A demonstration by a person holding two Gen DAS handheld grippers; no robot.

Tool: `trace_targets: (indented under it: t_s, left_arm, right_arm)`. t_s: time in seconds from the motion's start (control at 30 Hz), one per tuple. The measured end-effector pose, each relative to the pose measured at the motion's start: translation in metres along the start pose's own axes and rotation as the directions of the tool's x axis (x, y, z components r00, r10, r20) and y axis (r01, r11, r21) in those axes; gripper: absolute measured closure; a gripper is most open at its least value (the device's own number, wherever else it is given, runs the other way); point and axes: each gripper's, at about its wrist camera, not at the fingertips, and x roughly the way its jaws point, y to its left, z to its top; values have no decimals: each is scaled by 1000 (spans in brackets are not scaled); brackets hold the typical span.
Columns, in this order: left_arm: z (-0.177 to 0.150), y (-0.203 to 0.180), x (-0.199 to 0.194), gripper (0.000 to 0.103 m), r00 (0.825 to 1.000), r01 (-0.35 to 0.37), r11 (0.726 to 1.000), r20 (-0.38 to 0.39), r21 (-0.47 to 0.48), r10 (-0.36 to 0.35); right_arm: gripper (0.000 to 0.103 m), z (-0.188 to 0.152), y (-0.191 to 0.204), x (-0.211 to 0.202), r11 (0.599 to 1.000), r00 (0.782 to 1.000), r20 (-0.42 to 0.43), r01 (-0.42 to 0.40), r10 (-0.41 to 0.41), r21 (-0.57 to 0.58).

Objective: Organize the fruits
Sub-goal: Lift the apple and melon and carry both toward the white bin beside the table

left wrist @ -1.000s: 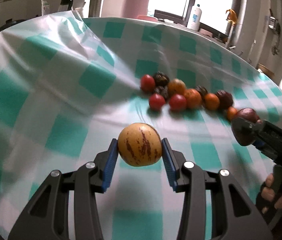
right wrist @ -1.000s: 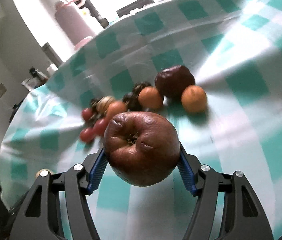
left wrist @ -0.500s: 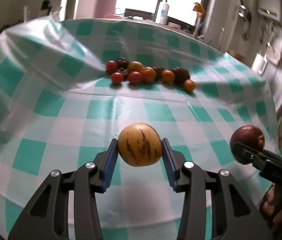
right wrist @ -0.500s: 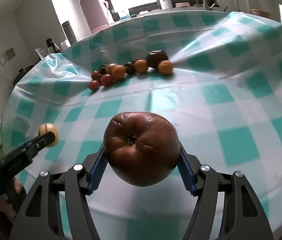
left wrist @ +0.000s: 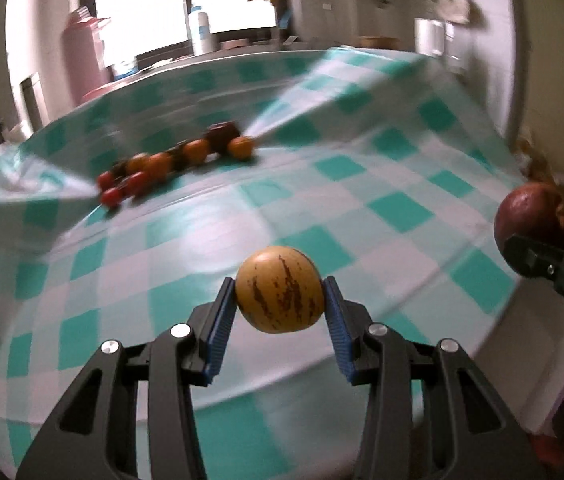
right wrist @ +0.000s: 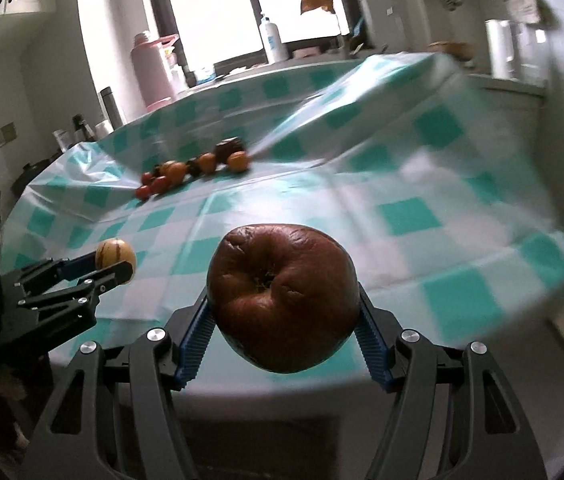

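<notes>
So far you have two fruits lifted and the rest still heaped on the table (right wrist: pixel 410 208) well ahead of your fingers. Your left gripper (left wrist: pixel 279 300) pinches a small yellow melon (left wrist: pixel 279 289) streaked brown; your right gripper (right wrist: pixel 284 304) pinches a wrinkled brown apple (right wrist: pixel 283 296). Neither is placed yet, and no container shows.

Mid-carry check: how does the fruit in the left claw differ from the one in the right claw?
The yellow striped fruit in the left claw is smooth and golden with dark brown streaks; the dark red fruit in the right claw is brownish-red and wrinkled, its dimpled end facing the camera. The yellow one is clearly smaller, so the left claw's jaws sit narrower. Both are roundish, pinched between blue pads and held clear of the checked tablecloth.
</notes>
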Motion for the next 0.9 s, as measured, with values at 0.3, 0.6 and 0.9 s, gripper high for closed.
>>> trace_targets:
  t_s: [0.3, 0.6, 0.9]
  left_arm:
    - [8, -98, 0, 59, 993, 116, 967, -19, 226, -114]
    - [0, -197, 4, 59, 951, 309, 869, -115, 387, -287]
    - [-25, -248, 43, 59, 880, 467, 802, -281, 372, -382]
  right_arm:
    - [39, -35, -72, -36, 978, 986, -19, 164, -163, 130]
    - [39, -88, -147, -24, 889, 915, -244, 381, -323, 255]
    - [39, -131, -181, 12, 849, 833, -424, 477, -356, 225]
